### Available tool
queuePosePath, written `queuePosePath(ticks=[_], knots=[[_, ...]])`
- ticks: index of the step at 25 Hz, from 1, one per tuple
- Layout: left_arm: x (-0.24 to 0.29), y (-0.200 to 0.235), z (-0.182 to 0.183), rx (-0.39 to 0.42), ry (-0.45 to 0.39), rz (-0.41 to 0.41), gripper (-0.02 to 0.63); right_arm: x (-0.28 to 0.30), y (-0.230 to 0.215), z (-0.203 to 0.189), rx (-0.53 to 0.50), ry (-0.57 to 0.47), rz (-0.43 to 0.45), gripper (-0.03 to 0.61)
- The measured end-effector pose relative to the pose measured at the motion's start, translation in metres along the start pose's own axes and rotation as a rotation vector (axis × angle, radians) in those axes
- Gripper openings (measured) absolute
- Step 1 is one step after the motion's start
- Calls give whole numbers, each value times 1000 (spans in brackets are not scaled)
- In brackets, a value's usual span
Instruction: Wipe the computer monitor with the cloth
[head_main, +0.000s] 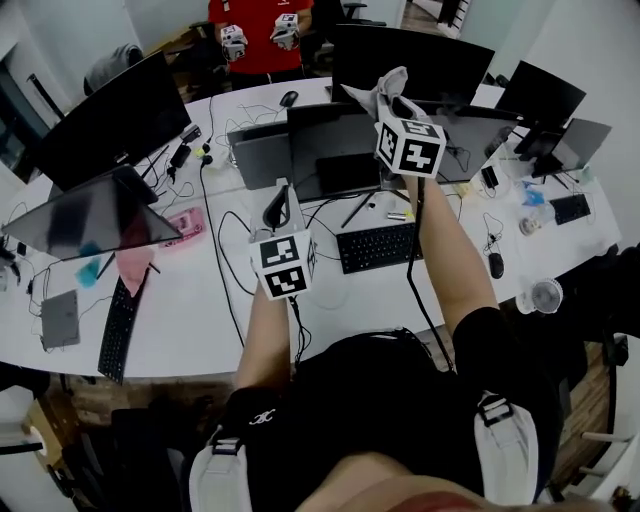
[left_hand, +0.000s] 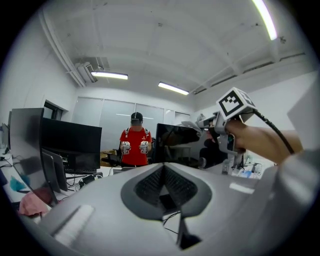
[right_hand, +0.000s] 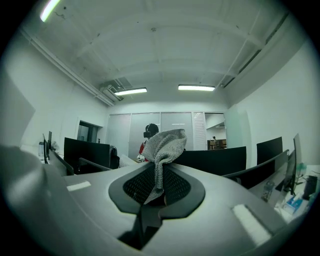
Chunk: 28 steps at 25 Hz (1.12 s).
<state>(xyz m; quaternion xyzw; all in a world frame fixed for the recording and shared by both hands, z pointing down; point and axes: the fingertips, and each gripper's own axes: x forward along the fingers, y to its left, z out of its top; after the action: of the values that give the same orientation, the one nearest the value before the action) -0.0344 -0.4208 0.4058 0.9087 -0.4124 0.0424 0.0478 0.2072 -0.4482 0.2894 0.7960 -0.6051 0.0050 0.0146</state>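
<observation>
The right claw (head_main: 394, 108) is clamped on the grey cloth (head_main: 383, 88), which stands bunched above its tips at the upper centre of the head view. It is just above the top edge of the dark monitor (head_main: 332, 150) on the white surface (head_main: 200, 300). The screen's long axis runs left to right across the frame, so the coming wipe looks like a drop onto the panel and a sideways sweep. The left claw (head_main: 281, 205) sits lower, left of centre and farther from the screen, its jaws together on nothing.
</observation>
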Motion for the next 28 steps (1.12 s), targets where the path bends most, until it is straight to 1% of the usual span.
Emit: queuePosePath(ticks=[4,7,13,17,19,24,28], knots=[[5,-11,-2,15,-2,4,46,-3,-35,1,24,2,-40,29],[13,-27,-5,14,7,-8,46,-8,-58,-2,33,0,-53,29],[32,-77,7,43,-10,-23,46,-17,-108,-6,13,-9,-61,29],[48,-115,3,57,7,-24,46,-21,-154,-9,31,-9,-67,29],[55,-134,5,49,2,-23,46,-22,-176,-10,35,-8,-61,29],[68,-176,5,-3,5,-24,46,-28,-225,-11,29,-12,-52,29],[79,-206,5,-17,-3,-22,46,-30,-259,-13,14,-19,-52,29]])
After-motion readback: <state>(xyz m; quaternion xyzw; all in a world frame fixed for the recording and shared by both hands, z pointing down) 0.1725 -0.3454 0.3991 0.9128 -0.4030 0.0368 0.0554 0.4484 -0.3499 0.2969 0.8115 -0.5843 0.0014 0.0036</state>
